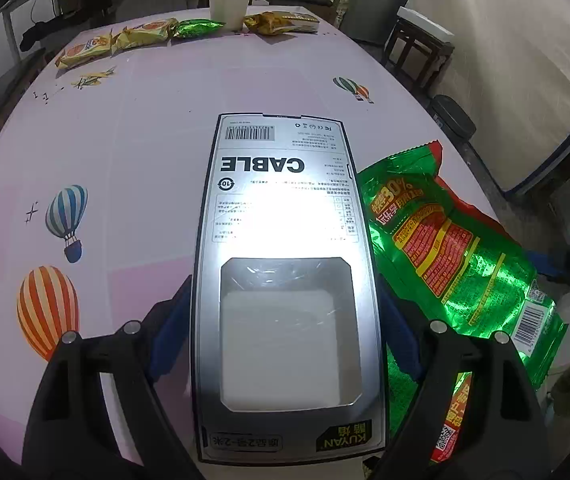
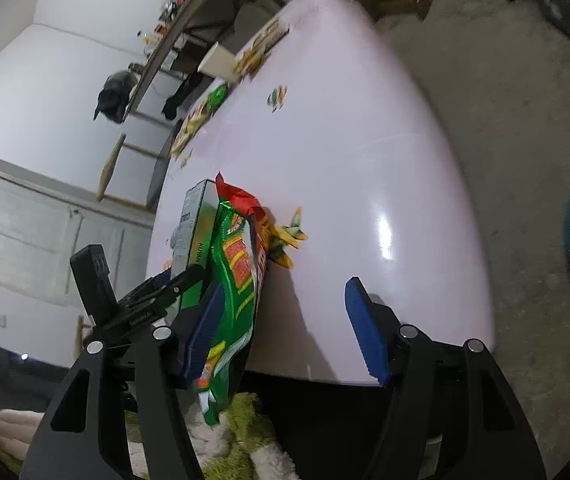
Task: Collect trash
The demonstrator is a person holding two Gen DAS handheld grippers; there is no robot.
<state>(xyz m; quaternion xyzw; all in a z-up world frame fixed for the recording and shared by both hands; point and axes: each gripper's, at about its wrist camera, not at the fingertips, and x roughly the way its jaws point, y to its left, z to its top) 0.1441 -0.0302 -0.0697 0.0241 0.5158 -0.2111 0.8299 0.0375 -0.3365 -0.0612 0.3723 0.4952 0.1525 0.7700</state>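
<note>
Both views are bright enough, lit from above. A strong white glare sits on the middle of the cable box (image 1: 285,248) and washes out its small print — a smaller reflection shines on the pink tabletop (image 2: 385,236) to the right of the green snack bag (image 2: 237,280). Fisheye distortion curves the tabletop edges, with dark corners. The right wrist view is slightly blurred.

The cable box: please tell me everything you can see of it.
The cable box is long, flat, glossy silver-grey cardboard printed with "CABLE", a barcode and small text. A clear window shows a white insert. It lies flat on the pink table between the left tongs' blue pads. The green snack bag lies along one side.
</note>
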